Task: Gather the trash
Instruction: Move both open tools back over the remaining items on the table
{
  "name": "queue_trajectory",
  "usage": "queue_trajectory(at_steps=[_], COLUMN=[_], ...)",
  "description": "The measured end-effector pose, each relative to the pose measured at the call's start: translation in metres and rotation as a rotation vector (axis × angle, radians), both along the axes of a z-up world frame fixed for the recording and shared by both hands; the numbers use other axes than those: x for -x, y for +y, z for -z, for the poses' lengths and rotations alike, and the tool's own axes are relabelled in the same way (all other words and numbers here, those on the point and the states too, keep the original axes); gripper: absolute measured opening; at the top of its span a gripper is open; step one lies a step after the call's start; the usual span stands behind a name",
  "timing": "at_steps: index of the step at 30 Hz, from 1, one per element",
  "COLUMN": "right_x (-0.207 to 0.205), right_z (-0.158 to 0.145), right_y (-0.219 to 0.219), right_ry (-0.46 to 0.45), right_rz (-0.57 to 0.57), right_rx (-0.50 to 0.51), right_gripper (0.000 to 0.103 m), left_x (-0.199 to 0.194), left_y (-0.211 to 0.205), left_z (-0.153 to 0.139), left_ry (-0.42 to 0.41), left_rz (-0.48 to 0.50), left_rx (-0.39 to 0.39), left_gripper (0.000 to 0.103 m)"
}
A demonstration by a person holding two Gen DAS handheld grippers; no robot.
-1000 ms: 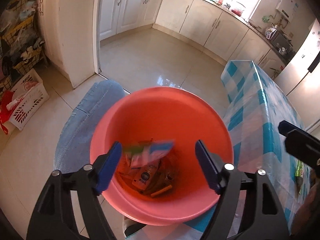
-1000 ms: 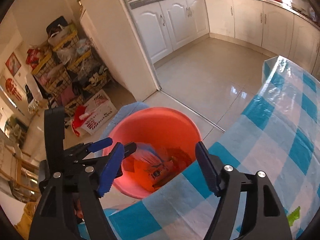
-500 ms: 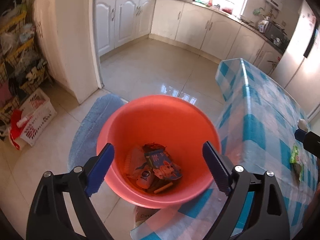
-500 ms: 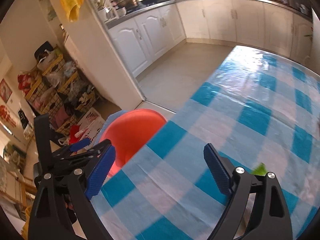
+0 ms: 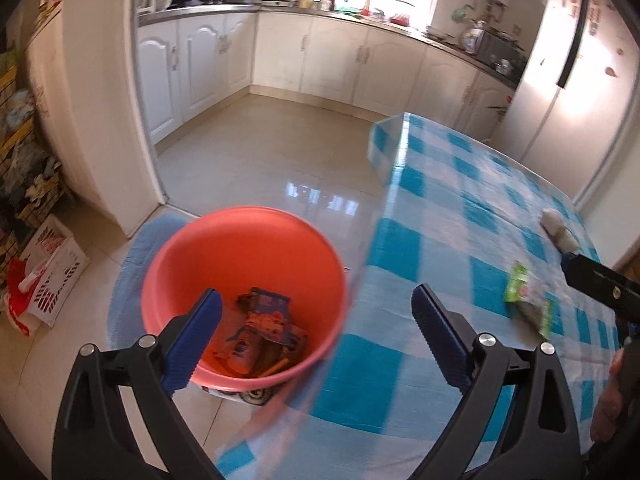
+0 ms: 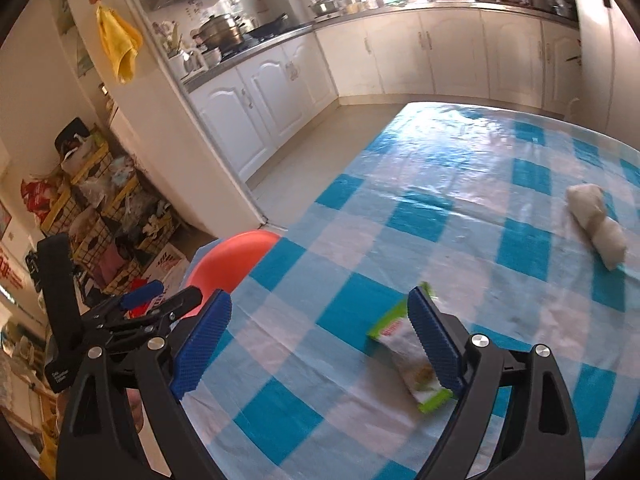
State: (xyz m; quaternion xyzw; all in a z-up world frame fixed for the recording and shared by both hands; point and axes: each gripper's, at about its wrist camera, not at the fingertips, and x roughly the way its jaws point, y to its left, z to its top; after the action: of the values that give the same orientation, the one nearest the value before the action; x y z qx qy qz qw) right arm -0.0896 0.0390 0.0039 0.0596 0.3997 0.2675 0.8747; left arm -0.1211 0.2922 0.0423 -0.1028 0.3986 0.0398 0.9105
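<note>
green-and-white crinkled snack wrapper (image 6: 408, 356) lies lower centre on the blue-checked plastic tablecloth (image 6: 440, 184), uncollected, like the white crumpled wad (image 6: 596, 224) at right; right gripper (image 6: 320, 338) empty, jaws spread; left gripper (image 5: 316, 338) has just been opening, nothing between; only its view shows wrappers inside the round orange plastic bucket (image 5: 240, 240)

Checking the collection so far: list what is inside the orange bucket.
The orange bucket holds a heap of wrappers: a blue printed packet on top, orange ones beneath, a stick-like piece at the front. What lies under the heap is covered, and the left gripper's finger hides one edge.
</note>
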Motion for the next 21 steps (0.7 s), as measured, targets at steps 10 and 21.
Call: queue_trajectory(at_steps=[10,21], right_x=[0.009,0.028], right_z=[-0.013,-0.022], right_y=[-0.072,-0.129], right_ry=[-0.017,-0.048], right_rz=[0.145,0.256], right_rx=[-0.049,-0.079], right_gripper=[0.089,0.089], left_x=[0.010,0.016], left_y=[-0.048,-0.094], left_z=[-0.009,-0.014], left_ry=[-0.004,0.018], left_rz=[0.111,0.195], left_rx=[0.018,0.044], left_gripper=[0.096,0.096])
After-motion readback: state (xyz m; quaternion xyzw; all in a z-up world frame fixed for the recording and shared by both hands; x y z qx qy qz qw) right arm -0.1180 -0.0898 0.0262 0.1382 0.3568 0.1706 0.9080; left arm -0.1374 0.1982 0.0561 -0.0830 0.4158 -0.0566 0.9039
